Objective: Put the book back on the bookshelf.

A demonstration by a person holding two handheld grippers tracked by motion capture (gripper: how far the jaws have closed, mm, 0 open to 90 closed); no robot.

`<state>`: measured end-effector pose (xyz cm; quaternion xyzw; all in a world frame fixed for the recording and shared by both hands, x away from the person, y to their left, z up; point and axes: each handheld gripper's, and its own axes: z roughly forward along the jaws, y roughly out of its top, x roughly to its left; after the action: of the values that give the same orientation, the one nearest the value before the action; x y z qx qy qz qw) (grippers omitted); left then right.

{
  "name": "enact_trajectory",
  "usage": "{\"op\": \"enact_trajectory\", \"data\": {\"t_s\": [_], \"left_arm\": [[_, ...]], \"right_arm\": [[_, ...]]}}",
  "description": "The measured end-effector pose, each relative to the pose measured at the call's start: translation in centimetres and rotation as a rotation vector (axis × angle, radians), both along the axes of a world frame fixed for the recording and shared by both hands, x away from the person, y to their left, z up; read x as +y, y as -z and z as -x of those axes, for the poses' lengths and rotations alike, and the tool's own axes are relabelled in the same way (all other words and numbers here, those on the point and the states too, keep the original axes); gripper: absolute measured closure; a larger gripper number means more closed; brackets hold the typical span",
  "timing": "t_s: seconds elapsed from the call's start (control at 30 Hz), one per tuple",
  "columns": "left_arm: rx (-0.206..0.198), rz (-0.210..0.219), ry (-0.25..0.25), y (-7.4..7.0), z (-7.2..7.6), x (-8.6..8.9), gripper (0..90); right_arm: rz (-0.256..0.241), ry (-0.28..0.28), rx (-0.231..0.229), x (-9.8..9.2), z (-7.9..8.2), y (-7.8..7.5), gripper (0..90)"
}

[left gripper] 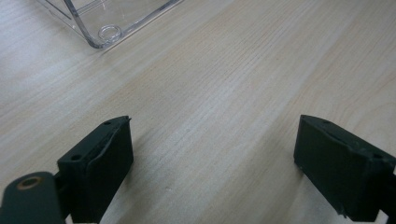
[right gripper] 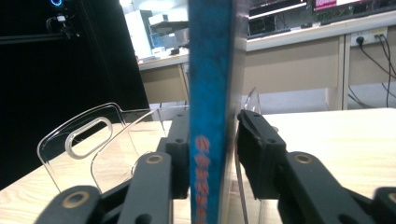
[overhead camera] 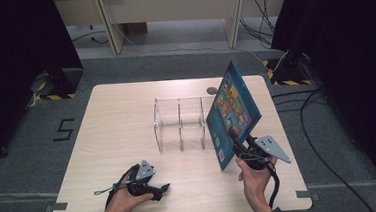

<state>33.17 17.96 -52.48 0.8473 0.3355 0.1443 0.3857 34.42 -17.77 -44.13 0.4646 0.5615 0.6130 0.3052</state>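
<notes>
Right gripper (overhead camera: pixel 235 142) pinching blue book (overhead camera: pixel 232 114), lifted off desk (overhead camera: pixel 117 121). Clear rack (overhead camera: pixel 180 124) just ahead, empty. Book not in yet. Left gripper (overhead camera: pixel 164 188) spread, empty.

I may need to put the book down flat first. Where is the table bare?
Bare wood lies left of the clear rack, and along the near edge between the left gripper and right gripper. It is crowded on the right, where the book stands against the rack.
</notes>
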Motion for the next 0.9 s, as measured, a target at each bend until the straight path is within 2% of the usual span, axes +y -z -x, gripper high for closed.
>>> {"op": "enact_trajectory", "data": {"t_s": [0.1, 0.3, 0.67, 0.9], "left_arm": [[0.0, 0.001, 0.0, 0.0, 0.0, 0.0, 10.9], [0.0, -0.003, 0.003, 0.0, 0.0, 0.0, 10.8], [0.0, -0.003, 0.003, 0.0, 0.0, 0.0, 10.8], [0.001, -0.003, 0.003, 0.0, 0.0, 0.0, 10.7]], "right_arm": [[-0.009, -0.004, 0.019, -0.2, 0.3, 0.2, 60.8], [0.001, -0.01, 0.022, -0.6, 0.6, 0.4, 56.7], [0.011, -0.04, 0.028, -0.8, 1.3, 0.5, 52.4], [0.003, -0.035, 0.049, -1.2, 1.6, 0.7, 48.9]]}}
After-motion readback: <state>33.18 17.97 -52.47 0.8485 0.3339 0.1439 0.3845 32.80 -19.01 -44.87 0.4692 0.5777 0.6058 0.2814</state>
